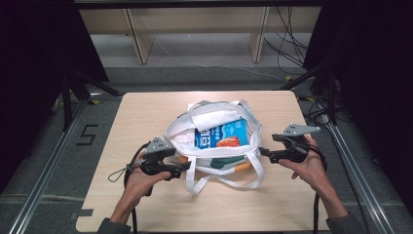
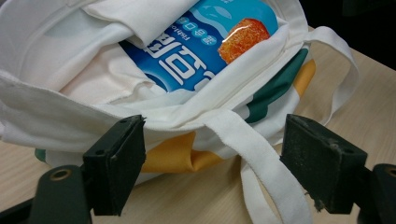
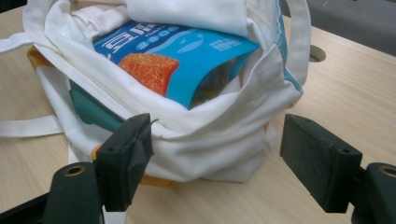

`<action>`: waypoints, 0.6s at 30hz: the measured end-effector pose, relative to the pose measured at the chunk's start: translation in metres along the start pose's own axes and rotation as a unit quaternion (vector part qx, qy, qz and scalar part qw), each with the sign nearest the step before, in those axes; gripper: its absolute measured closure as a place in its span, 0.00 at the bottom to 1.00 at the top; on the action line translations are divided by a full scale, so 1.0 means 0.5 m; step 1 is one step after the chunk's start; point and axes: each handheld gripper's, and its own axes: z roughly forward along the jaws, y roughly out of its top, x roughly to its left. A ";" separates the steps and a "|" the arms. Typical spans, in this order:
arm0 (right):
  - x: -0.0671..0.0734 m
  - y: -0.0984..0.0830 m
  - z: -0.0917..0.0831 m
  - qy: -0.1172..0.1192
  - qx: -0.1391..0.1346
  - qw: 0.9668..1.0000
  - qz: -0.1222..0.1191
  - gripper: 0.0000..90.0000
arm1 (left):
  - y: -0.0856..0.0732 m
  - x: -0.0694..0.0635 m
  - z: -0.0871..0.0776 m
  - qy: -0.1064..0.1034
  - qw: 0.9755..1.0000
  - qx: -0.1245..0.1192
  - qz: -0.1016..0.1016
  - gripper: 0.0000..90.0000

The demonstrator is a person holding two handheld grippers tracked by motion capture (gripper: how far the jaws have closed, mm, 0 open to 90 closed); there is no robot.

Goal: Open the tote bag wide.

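**Both grippers open at the rim of a packed tote bag**

Left gripper [image 1: 186, 165] is seen at the near-left side of the white tote bag [image 1: 214, 146], its jaws spread wide. In the left gripper view the bag's rim and one strap [image 2: 261, 154] lie between the pads, but nothing is pinched; one pad is just at the cloth. The bag is set at the middle of the wooden table [image 1: 146, 112], slumped and open at the top. A blue snack packet [image 1: 221, 135] with an orange picture is seen lying inside, partly covered by a fold of white cloth [image 1: 216, 118]. Green and orange printing is visible on the bag's front.

Right gripper [image 1: 263, 151] is held at the bag's right side, its jaws likewise wide apart, with the cloth edge between them and no grip taken.

The packing is judged to be done, or nearly so: the packet is already inside and the rim appears released. What may be left is gathering the straps, which lie loose on the table in front of the bag, or closing the mouth.

Around the table, black curtains, a metal rail and trailing floor cables are seen. Nothing stands in the way on the tabletop itself.
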 end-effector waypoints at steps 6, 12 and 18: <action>0.011 -0.018 -0.009 0.004 0.007 1.000 0.012 0.28 | -0.014 -0.007 -0.005 0.003 1.000 0.003 -0.001 0.22; 0.020 -0.037 -0.023 0.004 0.008 1.000 0.001 0.27 | -0.029 -0.022 -0.013 0.000 1.000 0.006 0.005 0.20; 0.030 -0.058 -0.027 0.002 0.005 1.000 -0.001 0.26 | -0.055 -0.039 -0.014 -0.006 1.000 0.006 0.007 0.18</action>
